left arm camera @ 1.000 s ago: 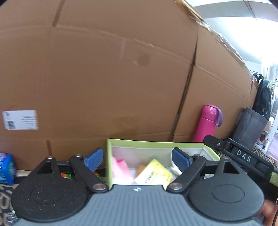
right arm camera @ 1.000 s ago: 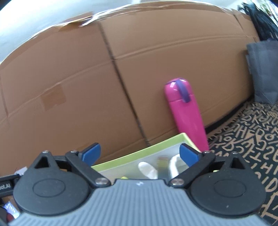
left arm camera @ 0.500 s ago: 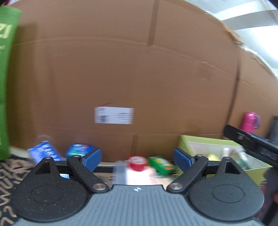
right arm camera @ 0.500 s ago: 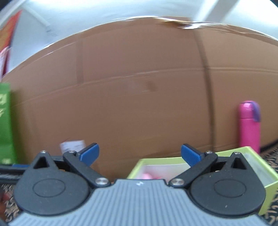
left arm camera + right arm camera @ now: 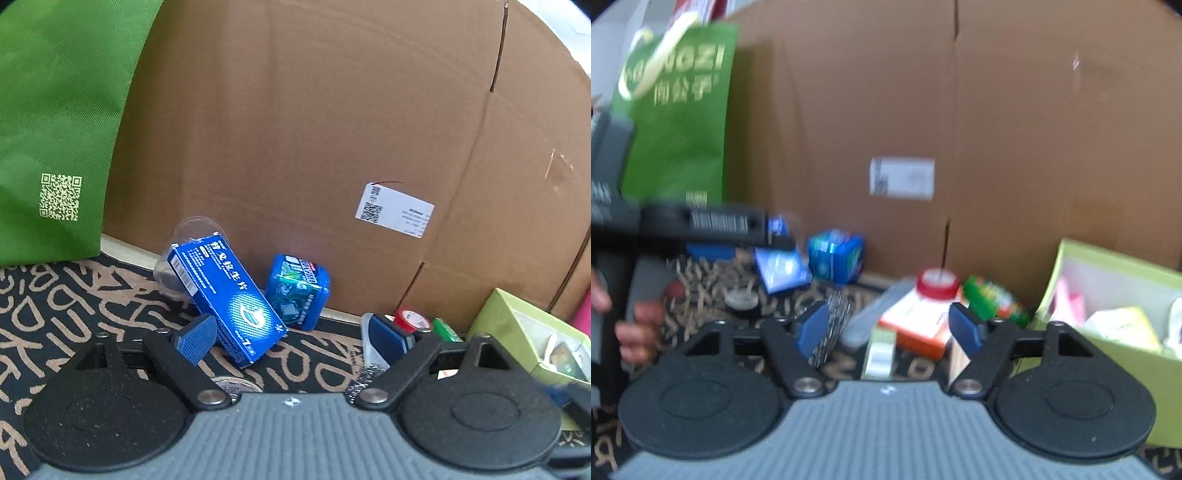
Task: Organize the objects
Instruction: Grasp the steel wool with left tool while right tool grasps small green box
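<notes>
My left gripper (image 5: 291, 334) is open and empty, low over the patterned mat. A long blue box (image 5: 225, 299) lies tilted just ahead of its left finger, with a blue cube-shaped pack (image 5: 297, 291) behind it against the cardboard. My right gripper (image 5: 890, 328) is open and empty above a pile: an orange box with a red-lidded jar (image 5: 936, 284), a green packet (image 5: 995, 299) and a small white-green box (image 5: 881, 350). The lime-green bin (image 5: 1108, 373) with several items inside sits at the right. The left gripper's body (image 5: 701, 225) crosses the right wrist view.
A big cardboard box (image 5: 332, 147) forms a wall behind everything. A green shopping bag (image 5: 55, 129) stands at the left. A clear plastic cup (image 5: 184, 258) lies behind the blue box. A small round tin (image 5: 740, 301) and a sparkly scourer (image 5: 831, 325) lie on the mat.
Both grippers swung left, away from the lime-green bin and pink bottle. The blue boxes and the green bag came into view. Both stayed open.
</notes>
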Available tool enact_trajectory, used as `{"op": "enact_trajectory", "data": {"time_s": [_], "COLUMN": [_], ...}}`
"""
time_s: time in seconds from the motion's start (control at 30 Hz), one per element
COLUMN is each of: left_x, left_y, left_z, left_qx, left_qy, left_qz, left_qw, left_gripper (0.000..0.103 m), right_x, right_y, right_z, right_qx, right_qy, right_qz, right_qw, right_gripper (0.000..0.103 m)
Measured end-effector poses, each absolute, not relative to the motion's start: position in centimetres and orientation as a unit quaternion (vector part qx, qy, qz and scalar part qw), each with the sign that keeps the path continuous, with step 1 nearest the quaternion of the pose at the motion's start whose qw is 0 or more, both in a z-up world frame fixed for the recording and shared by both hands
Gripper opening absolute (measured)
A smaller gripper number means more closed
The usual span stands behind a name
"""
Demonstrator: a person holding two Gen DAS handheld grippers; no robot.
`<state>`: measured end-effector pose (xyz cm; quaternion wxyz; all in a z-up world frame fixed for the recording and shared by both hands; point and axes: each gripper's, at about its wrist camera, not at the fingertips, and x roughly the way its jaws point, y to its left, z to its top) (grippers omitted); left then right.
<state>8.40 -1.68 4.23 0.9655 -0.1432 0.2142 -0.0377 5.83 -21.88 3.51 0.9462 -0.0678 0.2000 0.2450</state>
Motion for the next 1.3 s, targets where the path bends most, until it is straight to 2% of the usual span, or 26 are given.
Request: {"op": "enact_trajectory", "data": {"time_s": [0.07,0.1,0.33,0.4,0.47,0.5,0.57,0.6,0.67,0.9,0.97,1.03,1.1,1.13,1.3], "left_x": [8.3,8.4,8.8,8.9,9.2,9.5,9.8,9.9,10.1,9.1,8.9,9.1,9.4,9.5,9.4], "left_y": [-2.0,-2.4,-4.9,-5.2,-5.4,-5.4,-5.4,-5.4,-5.8,-8.0,-8.2,-8.2,-7.9,-7.8,-8.1], "left_z": [4.2,4.0,2.6,2.2,1.7,1.5,1.1,1.0,0.9,1.4,1.3,1.1,1.0,1.0,1.0], "left_qx": [-0.146,-0.147,-0.131,-0.125,-0.123,-0.125,-0.133,-0.136,-0.132,-0.053,-0.049,-0.052,-0.066,-0.071,-0.063], "left_qy": [0.222,0.229,0.272,0.279,0.291,0.297,0.312,0.319,0.328,0.309,0.303,0.306,0.314,0.319,0.317], "left_qz": [-0.047,-0.052,-0.094,-0.102,-0.103,-0.105,-0.119,-0.13,-0.156,-0.176,-0.164,-0.15,-0.153,-0.159,-0.162], "left_qw": [0.963,0.961,0.949,0.947,0.943,0.941,0.933,0.929,0.922,0.933,0.938,0.939,0.935,0.932,0.932], "left_gripper": [0.093,0.093,0.093,0.093,0.09,0.087,0.07,0.067,0.044,0.043,0.051,0.054,0.053,0.045,0.044], "right_x": [6.1,6.2,6.4,6.7,7.1,7.2,7.3,7.3,7.3,7.3,7.3,7.4,7.8,7.9,8.1], "right_y": [-21.6,-21.6,-21.7,-21.6,-21.7,-21.8,-21.9,-21.9,-21.9,-21.9,-21.7,-21.4,-21.0,-20.8,-19.8], "right_z": [2.7,2.4,0.9,0.8,0.7,0.7,0.6,0.6,0.7,0.6,0.7,0.7,0.6,0.5,0.2], "right_qx": [-0.068,-0.064,-0.061,-0.06,-0.054,-0.051,-0.048,-0.048,-0.048,-0.051,-0.054,-0.059,-0.064,-0.067,-0.08], "right_qy": [0.225,0.236,0.267,0.272,0.279,0.283,0.285,0.285,0.285,0.284,0.283,0.282,0.284,0.285,0.291], "right_qz": [0.249,0.25,0.24,0.236,0.233,0.232,0.23,0.229,0.23,0.231,0.229,0.223,0.218,0.22,0.229], "right_qw": [0.94,0.937,0.931,0.931,0.93,0.929,0.929,0.929,0.929,0.929,0.93,0.931,0.932,0.93,0.925], "right_gripper": [0.059,0.058,0.057,0.054,0.054,0.054,0.054,0.054,0.054,0.054,0.052,0.049,0.046,0.043,0.035]}}
